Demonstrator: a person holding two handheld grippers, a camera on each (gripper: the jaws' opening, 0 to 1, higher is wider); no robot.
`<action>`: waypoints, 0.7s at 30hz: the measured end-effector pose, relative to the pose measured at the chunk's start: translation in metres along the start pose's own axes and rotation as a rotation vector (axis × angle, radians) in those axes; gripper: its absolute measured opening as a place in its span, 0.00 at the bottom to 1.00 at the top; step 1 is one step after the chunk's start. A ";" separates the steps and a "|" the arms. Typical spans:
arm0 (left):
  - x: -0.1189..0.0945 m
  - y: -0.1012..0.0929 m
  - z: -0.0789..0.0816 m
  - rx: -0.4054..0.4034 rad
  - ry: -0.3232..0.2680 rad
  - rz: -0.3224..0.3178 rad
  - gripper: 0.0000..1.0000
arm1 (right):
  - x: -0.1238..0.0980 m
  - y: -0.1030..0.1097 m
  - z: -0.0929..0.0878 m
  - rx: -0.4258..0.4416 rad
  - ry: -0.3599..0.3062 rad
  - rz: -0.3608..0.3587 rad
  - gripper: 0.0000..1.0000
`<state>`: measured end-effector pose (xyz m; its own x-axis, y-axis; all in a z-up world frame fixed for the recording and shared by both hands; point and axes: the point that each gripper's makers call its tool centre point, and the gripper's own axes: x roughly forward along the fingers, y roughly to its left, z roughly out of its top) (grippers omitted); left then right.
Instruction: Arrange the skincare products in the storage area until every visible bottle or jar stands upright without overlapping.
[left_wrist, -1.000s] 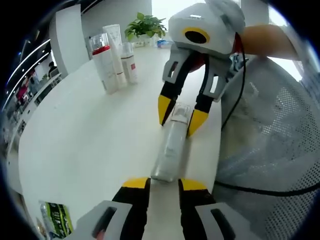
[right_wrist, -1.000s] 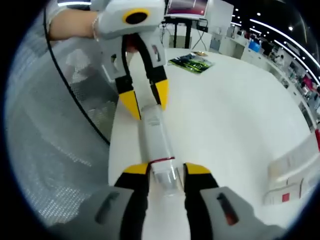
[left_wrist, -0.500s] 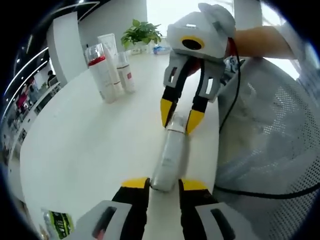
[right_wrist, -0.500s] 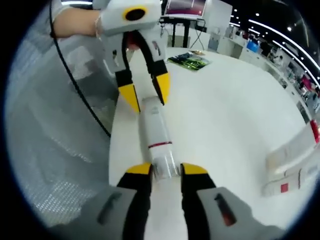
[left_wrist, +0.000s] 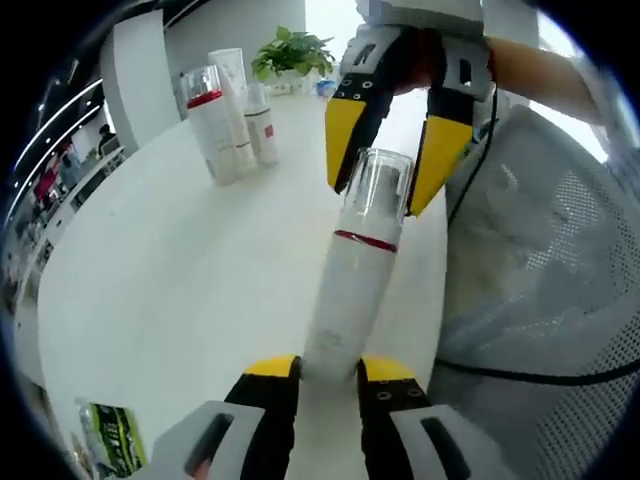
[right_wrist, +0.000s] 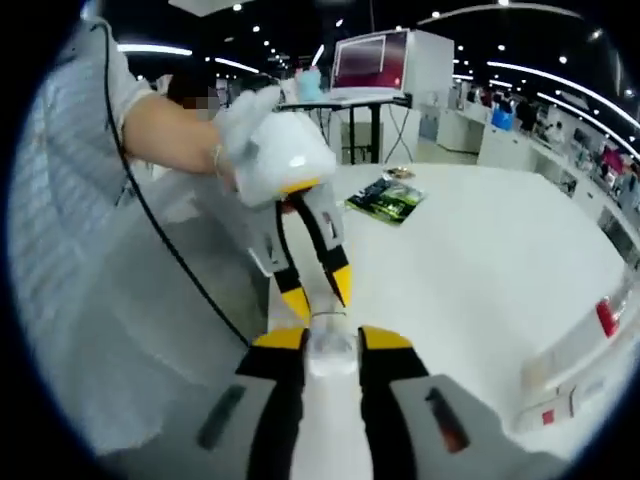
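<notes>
White pump bottle (left_wrist: 357, 275) near table's (left_wrist: 170, 270) chair-side edge, clamped both ends: left gripper (left_wrist: 328, 366) on base, right gripper (right_wrist: 331, 337) on clear cap (left_wrist: 378, 181). Base contact with table hidden. Three upright bottles (left_wrist: 232, 118) near far edge.

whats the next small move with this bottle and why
Probably keep tipping the bottle upright and set its base on the table. The right gripper pinches its clear cap and the left gripper its base, and it leans, while the upright bottles stand apart, leaving bare table to land on.
</notes>
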<state>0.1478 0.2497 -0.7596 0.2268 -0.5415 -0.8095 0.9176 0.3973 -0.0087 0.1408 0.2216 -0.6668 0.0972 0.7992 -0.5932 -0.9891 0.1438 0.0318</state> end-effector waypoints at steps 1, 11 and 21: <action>0.000 0.001 -0.001 -0.009 0.001 -0.001 0.24 | 0.002 0.000 0.003 -0.025 0.000 -0.012 0.20; 0.001 -0.002 0.000 -0.005 -0.028 -0.020 0.23 | 0.033 0.007 0.044 -0.053 -0.143 -0.015 0.20; 0.001 -0.003 0.001 0.000 -0.069 -0.031 0.23 | 0.053 0.007 0.022 0.026 -0.159 -0.056 0.22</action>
<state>0.1452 0.2470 -0.7600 0.2202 -0.6031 -0.7667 0.9247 0.3794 -0.0328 0.1417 0.2777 -0.6808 0.1705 0.8716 -0.4596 -0.9787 0.2041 0.0241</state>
